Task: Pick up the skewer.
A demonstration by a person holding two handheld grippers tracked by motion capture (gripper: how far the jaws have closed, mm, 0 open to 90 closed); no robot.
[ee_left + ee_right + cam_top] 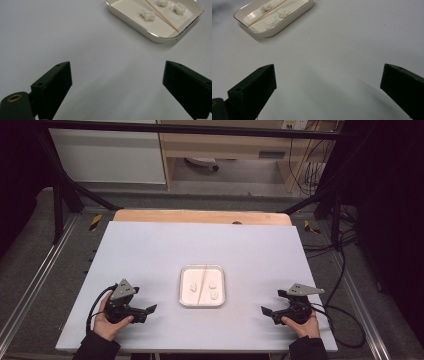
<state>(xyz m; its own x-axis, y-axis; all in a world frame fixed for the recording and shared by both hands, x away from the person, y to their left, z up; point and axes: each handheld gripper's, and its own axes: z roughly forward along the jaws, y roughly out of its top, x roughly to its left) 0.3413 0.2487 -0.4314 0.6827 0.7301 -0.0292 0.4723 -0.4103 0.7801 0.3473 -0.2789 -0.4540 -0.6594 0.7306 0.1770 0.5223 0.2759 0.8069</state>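
A white desk (150, 250) seen from above, with a person's two forearms coming in from the near edge. Each hand holds a black hand-held gripper low over the desk, one at the near left and one at the near right.

Between them, a little farther from the person, sits a shallow white tray (202, 305) with rounded corners and a thin shiny rim. It lies near the middle of the desk, well apart from both tools. Inside the tray are three small white lumps (194, 286) with a bumpy surface, one on the left side and two on the right side. A thin wooden stick (203, 283) lies slantwise across the tray between them, running from its far edge toward its near edge.

The left hand-held gripper (145, 312) points toward the tray, its jaws spread wide with nothing between them. In the left gripper view the two black jaws stand far apart over bare desk, and the tray (160, 38) sits ahead and to the right, with the stick (162, 15) and the lumps (147, 14) on it.

The right hand-held gripper (270, 312) also points inward toward the tray, its jaws likewise wide and empty. In the right gripper view the tray (287, 25) lies ahead and to the left.

Beyond the far edge of the desk, a strip of bare wood (200, 216) shows.
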